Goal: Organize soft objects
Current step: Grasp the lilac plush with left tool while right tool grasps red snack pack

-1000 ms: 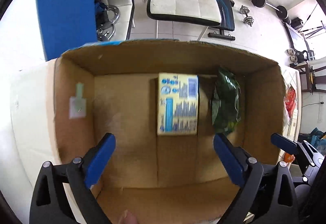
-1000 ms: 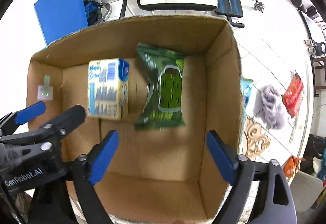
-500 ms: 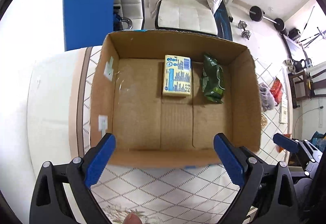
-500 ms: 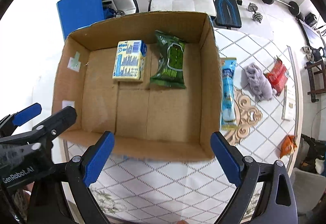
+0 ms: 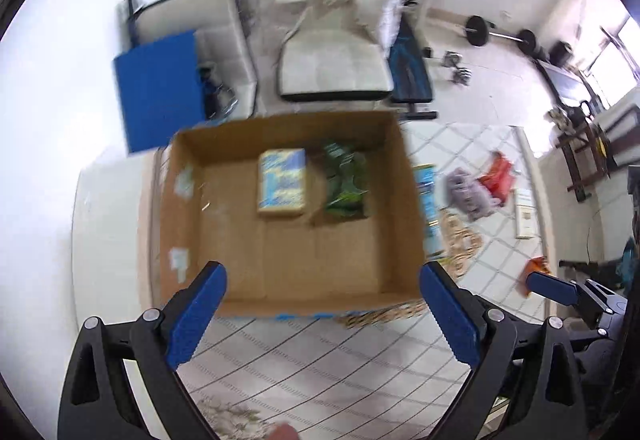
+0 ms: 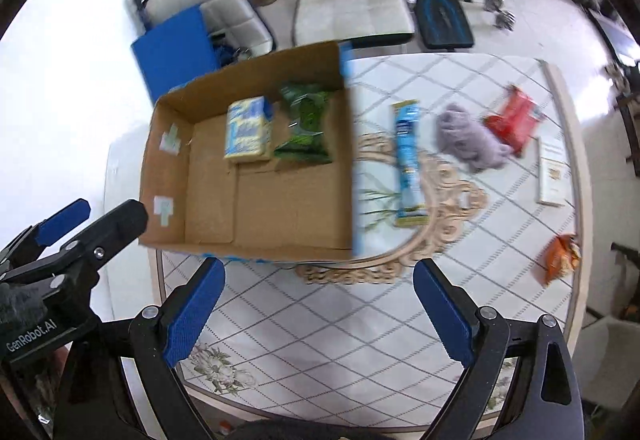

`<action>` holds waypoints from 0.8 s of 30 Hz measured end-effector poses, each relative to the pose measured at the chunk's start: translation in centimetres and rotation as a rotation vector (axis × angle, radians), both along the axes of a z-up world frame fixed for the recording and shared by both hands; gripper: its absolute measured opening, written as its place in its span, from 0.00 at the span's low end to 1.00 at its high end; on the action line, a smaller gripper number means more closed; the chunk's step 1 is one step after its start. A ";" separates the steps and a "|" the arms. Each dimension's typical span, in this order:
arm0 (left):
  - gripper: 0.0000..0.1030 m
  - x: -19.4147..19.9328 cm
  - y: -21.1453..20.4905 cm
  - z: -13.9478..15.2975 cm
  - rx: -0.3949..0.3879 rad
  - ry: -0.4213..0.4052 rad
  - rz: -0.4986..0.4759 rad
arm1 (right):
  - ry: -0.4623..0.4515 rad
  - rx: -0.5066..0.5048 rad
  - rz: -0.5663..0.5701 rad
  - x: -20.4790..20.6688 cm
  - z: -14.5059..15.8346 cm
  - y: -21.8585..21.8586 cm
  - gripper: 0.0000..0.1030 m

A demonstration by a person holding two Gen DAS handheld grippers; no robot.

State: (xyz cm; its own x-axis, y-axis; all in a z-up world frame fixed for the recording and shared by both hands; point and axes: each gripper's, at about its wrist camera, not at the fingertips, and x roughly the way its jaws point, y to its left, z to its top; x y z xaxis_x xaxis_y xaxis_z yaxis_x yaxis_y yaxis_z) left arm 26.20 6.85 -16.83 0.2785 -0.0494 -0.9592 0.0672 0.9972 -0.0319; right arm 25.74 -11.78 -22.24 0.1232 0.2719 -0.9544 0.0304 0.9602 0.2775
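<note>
An open cardboard box (image 5: 288, 272) (image 6: 280, 216) stands on the patterned table. Inside it, near the far wall, a yellow-and-blue pack (image 5: 282, 186) (image 6: 247, 130) lies beside a green pack (image 5: 345, 180) (image 6: 306, 128). To the right of the box lie a long blue pack (image 6: 409, 164), a grey cloth (image 6: 468, 138) and a red pack (image 6: 514, 120). My left gripper (image 5: 320, 276) hangs open and empty above the box's near wall. My right gripper (image 6: 318, 268) is open and empty too, above the table just in front of the box.
An orange snack bag (image 6: 560, 256) and a white booklet (image 6: 554, 174) lie near the table's right edge. Beyond the table stand white chairs (image 5: 332, 68), a blue board (image 5: 160, 92) and barbells (image 5: 500, 34) on the floor.
Both grippers rose and drew back out of the box toward the table's near side. The box now looks smaller, and the items to its right came into view.
</note>
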 end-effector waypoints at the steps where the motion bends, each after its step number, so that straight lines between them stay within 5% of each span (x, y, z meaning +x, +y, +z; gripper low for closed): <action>1: 0.96 0.7 -1.8 0.1 -0.009 0.001 -0.019 | 0.003 -0.003 -0.029 0.2 0.0 -2.0 0.94; 7: 0.96 5.9 -10.2 -4.2 -0.215 0.148 -0.026 | 0.051 -0.006 -0.207 3.5 -2.2 -14.3 0.94; 12: 0.96 10.1 -16.1 -11.4 -0.256 0.272 0.027 | 0.156 0.021 -0.280 8.5 -7.7 -21.9 0.94; 16: 0.80 12.8 -18.1 -17.7 -0.280 0.391 0.118 | 0.233 0.058 -0.312 12.1 -12.9 -25.7 0.92; 24: 0.80 14.6 -20.3 -25.6 -0.290 0.548 0.199 | 0.343 0.148 -0.349 17.4 -20.5 -27.4 0.81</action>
State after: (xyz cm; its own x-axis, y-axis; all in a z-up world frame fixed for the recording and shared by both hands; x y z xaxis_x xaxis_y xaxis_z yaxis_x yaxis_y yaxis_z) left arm 40.84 -13.46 -42.45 -0.2165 -0.3254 -0.9204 -0.2200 0.9348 -0.2788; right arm 43.14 -39.16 -42.72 -0.0832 0.4061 -0.9101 0.4554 0.8278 0.3277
